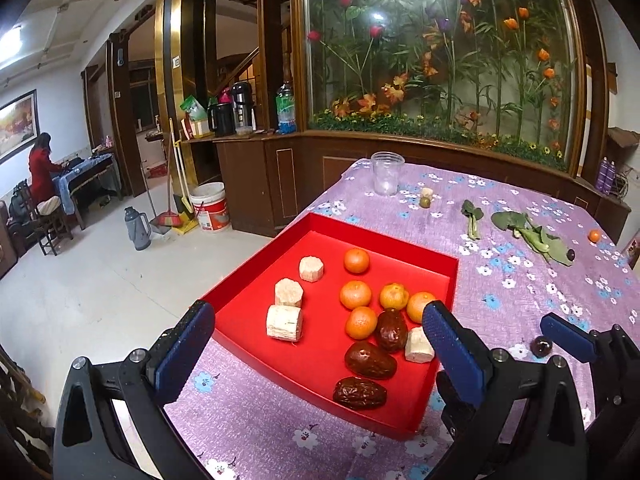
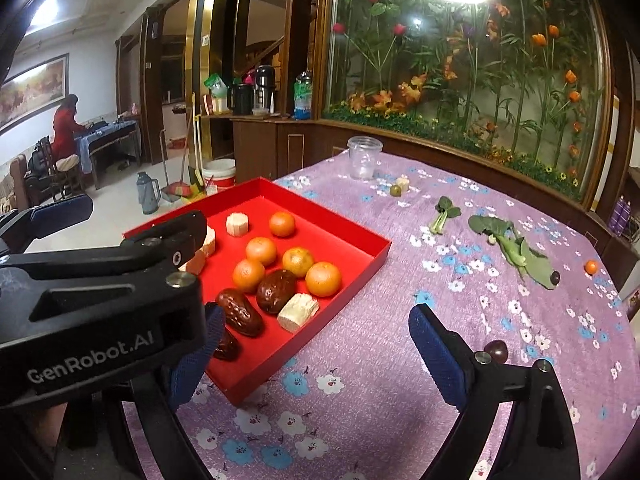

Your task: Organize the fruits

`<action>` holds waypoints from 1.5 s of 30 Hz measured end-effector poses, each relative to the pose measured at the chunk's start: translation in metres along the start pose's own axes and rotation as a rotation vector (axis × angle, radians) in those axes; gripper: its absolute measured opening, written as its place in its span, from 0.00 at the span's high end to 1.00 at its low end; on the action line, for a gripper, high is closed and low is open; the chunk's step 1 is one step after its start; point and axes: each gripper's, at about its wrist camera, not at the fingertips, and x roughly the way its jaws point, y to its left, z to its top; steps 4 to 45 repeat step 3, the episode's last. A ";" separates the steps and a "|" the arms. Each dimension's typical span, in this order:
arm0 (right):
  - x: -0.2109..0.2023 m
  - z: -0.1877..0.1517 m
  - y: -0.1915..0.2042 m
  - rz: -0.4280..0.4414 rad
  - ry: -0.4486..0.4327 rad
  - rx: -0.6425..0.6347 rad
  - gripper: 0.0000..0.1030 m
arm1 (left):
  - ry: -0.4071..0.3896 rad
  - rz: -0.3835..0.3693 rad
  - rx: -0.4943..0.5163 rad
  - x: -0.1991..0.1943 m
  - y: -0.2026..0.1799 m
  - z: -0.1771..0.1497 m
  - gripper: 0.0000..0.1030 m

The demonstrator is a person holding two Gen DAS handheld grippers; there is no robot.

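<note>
A red tray (image 1: pixel 448 280) on the purple flowered cloth holds several tangerines (image 1: pixel 355 294), three brown dates (image 1: pixel 370 359) and several pale cane pieces (image 1: pixel 285 322). My left gripper (image 1: pixel 319 312) hovers over the tray's near side, open and with nothing between its fingers. My right gripper (image 2: pixel 316 316) is open and empty at the tray's near right corner; one of its blue fingers (image 1: pixel 568 332) shows in the left wrist view. A small dark round fruit (image 2: pixel 496 350) lies on the cloth by its right finger. Loose at the far side are a small orange (image 2: pixel 591 267), a green fruit (image 2: pixel 395 190) and a pale piece (image 2: pixel 402 182).
A clear plastic cup (image 2: pixel 364 158) stands at the table's far edge. Leafy greens (image 2: pixel 516 248) lie on the right, with a dark grape (image 2: pixel 555 277) on one leaf. The left gripper's black body (image 2: pixel 100 280) fills the left of the right wrist view. A person sits far off at left.
</note>
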 end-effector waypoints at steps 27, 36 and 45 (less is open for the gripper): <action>-0.004 -0.001 -0.005 -0.002 -0.001 0.007 0.06 | -0.009 0.000 0.009 -0.005 -0.005 0.002 0.00; -0.004 -0.001 -0.005 -0.002 -0.001 0.007 0.06 | -0.009 0.000 0.009 -0.005 -0.005 0.002 0.00; -0.004 -0.001 -0.005 -0.002 -0.001 0.007 0.06 | -0.009 0.000 0.009 -0.005 -0.005 0.002 0.00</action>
